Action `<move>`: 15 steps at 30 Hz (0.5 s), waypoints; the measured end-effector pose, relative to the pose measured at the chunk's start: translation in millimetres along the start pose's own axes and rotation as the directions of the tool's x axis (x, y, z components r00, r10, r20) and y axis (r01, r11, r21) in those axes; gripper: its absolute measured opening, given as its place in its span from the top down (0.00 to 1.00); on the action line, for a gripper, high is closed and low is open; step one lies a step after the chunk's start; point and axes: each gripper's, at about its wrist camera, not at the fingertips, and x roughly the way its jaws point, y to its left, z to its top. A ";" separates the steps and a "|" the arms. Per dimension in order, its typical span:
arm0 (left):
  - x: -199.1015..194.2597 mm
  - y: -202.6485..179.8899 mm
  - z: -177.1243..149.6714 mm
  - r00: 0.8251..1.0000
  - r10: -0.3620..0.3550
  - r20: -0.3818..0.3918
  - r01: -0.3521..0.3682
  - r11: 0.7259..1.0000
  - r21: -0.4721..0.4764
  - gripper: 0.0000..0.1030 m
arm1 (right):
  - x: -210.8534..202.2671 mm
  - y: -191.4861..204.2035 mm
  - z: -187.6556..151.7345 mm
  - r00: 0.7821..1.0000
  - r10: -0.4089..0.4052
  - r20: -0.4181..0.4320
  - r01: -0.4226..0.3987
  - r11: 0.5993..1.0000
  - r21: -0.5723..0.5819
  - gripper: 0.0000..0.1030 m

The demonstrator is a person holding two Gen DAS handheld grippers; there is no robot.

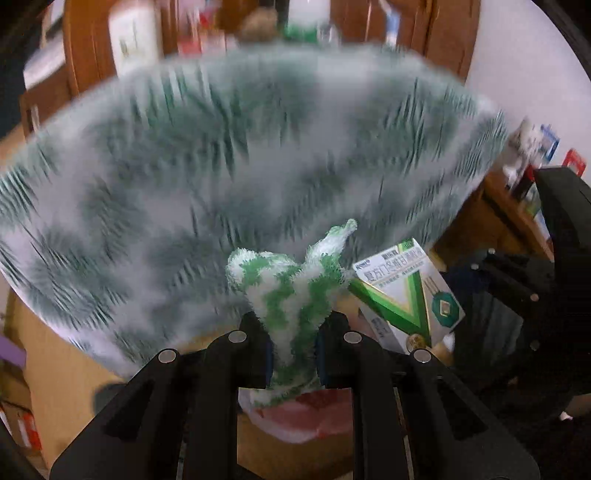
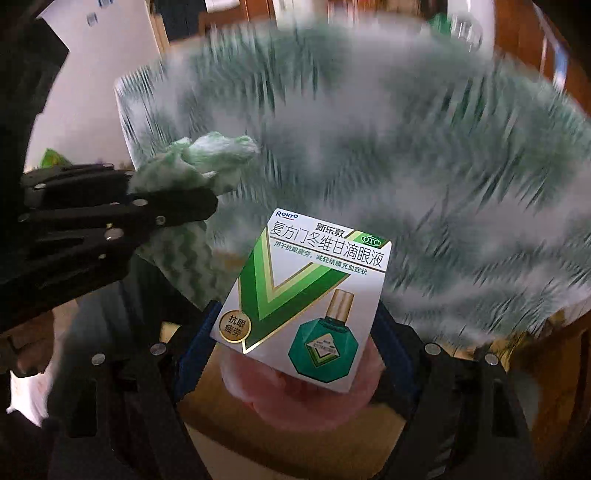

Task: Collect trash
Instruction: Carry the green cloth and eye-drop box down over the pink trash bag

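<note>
A home: wooden cabinet (image 1: 454, 33) crowded with household bottles (image 1: 135, 35)

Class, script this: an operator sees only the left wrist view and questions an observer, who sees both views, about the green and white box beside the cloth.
Operator: Is that box held?
Observer: Yes. The right hand-held gripper is shut on the box, one finger at each side edge.
Operator: What brand is it?
Observer: ROHTO is printed at its top left corner.
Operator: And my cloth?
Observer: Seen from the side, the cloth also drapes down beneath the left hand-held gripper, showing wavy green stripes.
</note>
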 end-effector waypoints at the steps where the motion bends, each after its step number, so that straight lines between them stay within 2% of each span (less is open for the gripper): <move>1: 15.6 1.6 -8.0 0.999 -0.004 -0.032 0.004 1.000 -0.008 0.84 | 23.3 -2.9 -9.4 0.999 0.000 -0.049 0.000 1.000 -0.001 0.23; 6: 90.7 14.9 -43.8 0.982 -0.042 -0.186 0.035 0.998 -0.043 0.84 | 95.0 -16.4 -40.8 0.978 0.018 -0.210 -0.013 1.000 0.022 0.23; 9: 121.0 22.5 -57.8 0.968 -0.054 -0.246 0.037 0.997 -0.071 0.84 | 113.4 -21.8 -47.4 0.967 0.032 -0.252 -0.021 0.999 0.049 0.23; 11: 129.2 25.9 -63.7 0.963 -0.052 -0.266 0.030 0.996 -0.085 0.84 | 122.3 -23.4 -49.8 0.961 0.038 -0.274 -0.025 0.998 0.052 0.23; 15: 128.5 26.4 -60.2 0.964 -0.048 -0.263 0.027 0.996 -0.086 0.83 | 141.8 -23.3 -53.8 0.950 0.059 -0.306 -0.041 0.997 0.065 0.22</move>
